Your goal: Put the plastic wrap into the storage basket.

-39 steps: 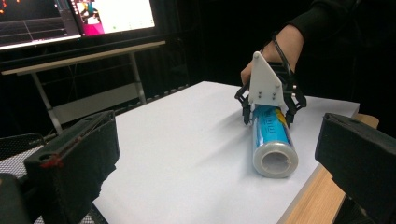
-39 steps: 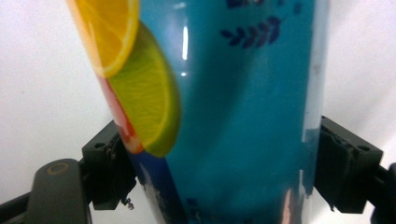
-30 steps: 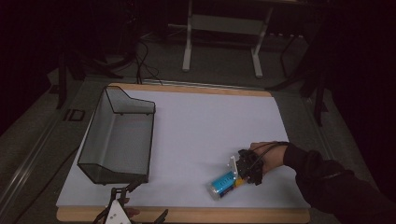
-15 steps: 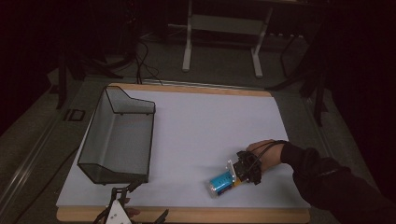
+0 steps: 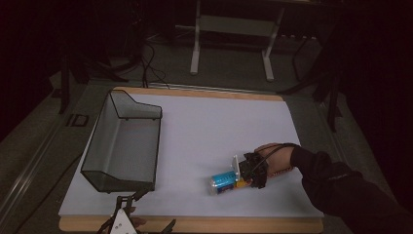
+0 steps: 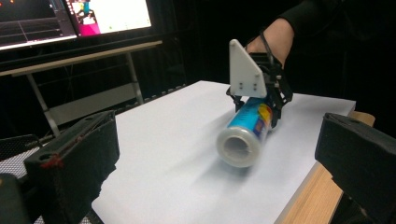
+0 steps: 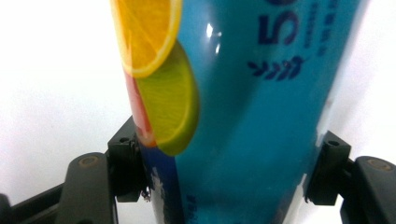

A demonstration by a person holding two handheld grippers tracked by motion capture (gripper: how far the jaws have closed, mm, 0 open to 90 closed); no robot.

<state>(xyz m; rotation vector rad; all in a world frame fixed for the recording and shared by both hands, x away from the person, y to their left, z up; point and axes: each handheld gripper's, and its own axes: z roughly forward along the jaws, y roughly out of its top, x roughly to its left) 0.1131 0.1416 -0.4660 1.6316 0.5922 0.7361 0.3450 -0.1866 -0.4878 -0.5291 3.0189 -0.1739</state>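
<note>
at the left of the high view a dark wire mesh basket (image 5: 122,141) sits on the white sheet (image 5: 204,131) that covers the table (image 5: 195,225), its long side running away from the person and its taller end wall at the far end. just below it, at the near edge of the table, the left hand-held gripper (image 5: 127,204) points toward the basket's near corner, and in the left gripper view its two black padded jaws stand wide apart with nothing between them (image 6: 219,163). moving right across the bare white sheet, a blue can (image 5: 225,181) lies on its side near the front right part of the table, its pale end facing the left hand-held gripper; in the left gripper view that end (image 6: 239,148) looks slightly blurred. the label carries orange and lime slices (image 7: 159,70) and dark blue print. the right hand-held gripper (image 5: 243,176) is clamped on the can's far end, with its jaws pressed against either side of the blue body in the right gripper view (image 7: 233,186), and its pale three-cornered plate (image 6: 245,70) stands upright above the can. at the far right the person's right hand (image 5: 275,158) holds that tool, a black cable looping over the wrist and a dark sleeve (image 5: 341,185) running off toward the lower right corner. beyond the table, a grey stand (image 5: 231,29) sits on the dim floor.
</note>
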